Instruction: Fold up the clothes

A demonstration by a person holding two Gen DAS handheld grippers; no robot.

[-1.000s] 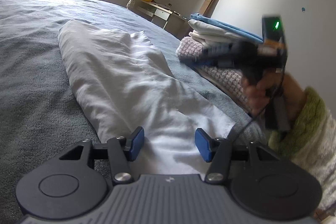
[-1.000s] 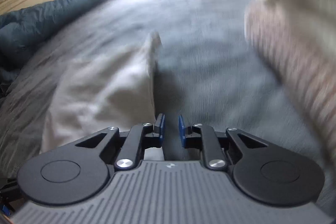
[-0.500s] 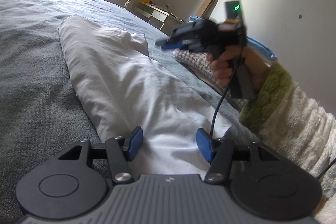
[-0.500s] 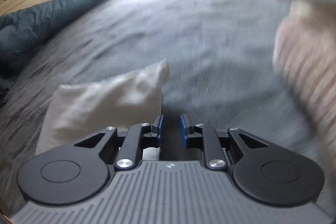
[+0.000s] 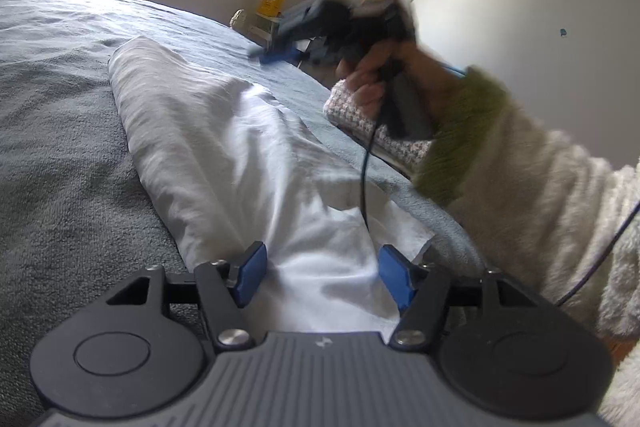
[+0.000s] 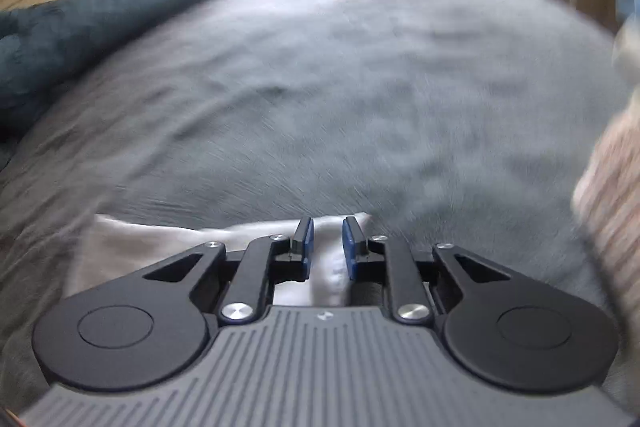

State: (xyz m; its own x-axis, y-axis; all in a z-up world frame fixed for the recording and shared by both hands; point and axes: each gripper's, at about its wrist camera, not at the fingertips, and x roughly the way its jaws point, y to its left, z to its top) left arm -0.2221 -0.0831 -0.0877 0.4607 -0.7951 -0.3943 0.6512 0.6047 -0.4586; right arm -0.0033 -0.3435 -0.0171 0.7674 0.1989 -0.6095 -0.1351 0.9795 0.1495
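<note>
My left claw [image 5: 320,277] sits low over the near end of the white garment [image 5: 224,147], jaws spread wide, blue pads [image 5: 250,275] either side of the cloth and gripping nothing. The garment runs in a long folded strip across the grey bedspread [image 5: 60,147], from 6 o'clock up toward 11 o'clock. Over at 1 o'clock, my right hand [image 5: 380,75] holds the other claw up in the air, blurred, its cable dangling down over the cloth. From the right wrist view, my right claw [image 6: 326,247] has a narrow gap between its pads, released, nothing pinched; the white garment's far edge [image 6: 160,239] lies beneath the fingers at 6 o'clock. A woven folded pile [image 5: 400,143] sits at 3 o'clock, beside the garment
</note>
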